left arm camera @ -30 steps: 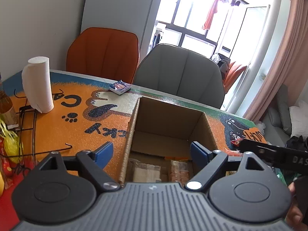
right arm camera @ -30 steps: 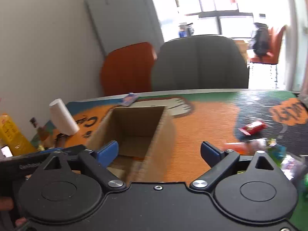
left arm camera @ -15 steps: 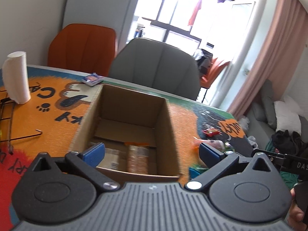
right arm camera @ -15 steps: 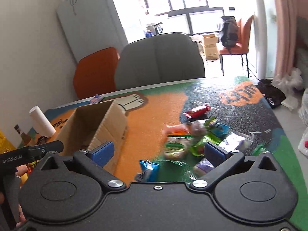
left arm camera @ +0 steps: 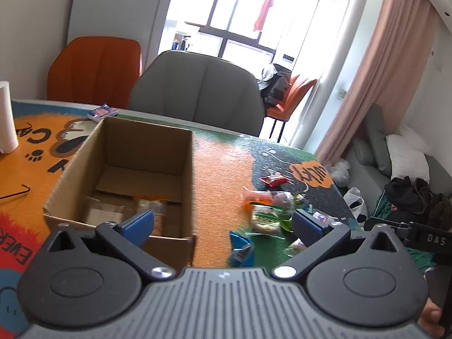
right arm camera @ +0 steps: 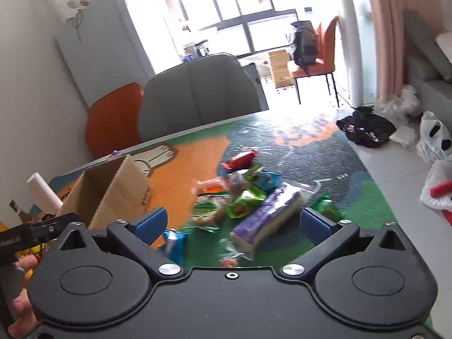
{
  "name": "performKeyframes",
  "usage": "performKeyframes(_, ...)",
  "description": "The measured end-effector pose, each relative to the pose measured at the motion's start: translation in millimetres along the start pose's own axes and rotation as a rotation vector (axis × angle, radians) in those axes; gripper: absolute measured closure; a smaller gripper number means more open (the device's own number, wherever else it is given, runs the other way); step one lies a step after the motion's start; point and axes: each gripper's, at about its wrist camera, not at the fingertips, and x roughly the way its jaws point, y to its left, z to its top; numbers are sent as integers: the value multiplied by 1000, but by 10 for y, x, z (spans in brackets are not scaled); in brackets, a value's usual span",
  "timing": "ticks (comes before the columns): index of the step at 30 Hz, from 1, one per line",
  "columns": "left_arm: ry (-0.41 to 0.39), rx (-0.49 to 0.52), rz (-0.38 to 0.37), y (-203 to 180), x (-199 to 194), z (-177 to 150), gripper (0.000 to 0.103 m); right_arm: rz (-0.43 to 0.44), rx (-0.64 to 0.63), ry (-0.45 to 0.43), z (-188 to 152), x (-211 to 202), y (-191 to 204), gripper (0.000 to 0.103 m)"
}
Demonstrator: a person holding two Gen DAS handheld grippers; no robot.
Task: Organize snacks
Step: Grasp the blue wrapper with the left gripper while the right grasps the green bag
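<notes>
The snacks (right arm camera: 243,197) lie in a loose heap on the table (left arm camera: 217,169), to the right of the box (left arm camera: 124,175): a purple pack (right arm camera: 268,217), green bags, a blue pouch (left arm camera: 240,247) nearest the box, and a red wrapper (left arm camera: 272,180) at the far side. A few packets already sit in the box. The left gripper (left arm camera: 223,226) hangs between box and heap, jaws wide apart and empty. The right gripper (right arm camera: 231,223) hangs over the heap, jaws likewise spread, gripping nothing.
</notes>
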Motion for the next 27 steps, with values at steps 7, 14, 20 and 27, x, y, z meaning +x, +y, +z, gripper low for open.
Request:
performKeyframes(7,11,40,-36,-236,121,-83,1,-37,31,-14,-40,34,-298,5)
performKeyframes(14,21,51,-34,-386,295,-184,11,-39,65,16,-111,193,-575,27)
performKeyframes(20,63,64,-37,-498,498,-292,25,-51,87,50,-198,362,-762,35)
performKeyframes(27,109,68,-6,-513,783,-376,37,-62,101,73,-212,549,-896,40)
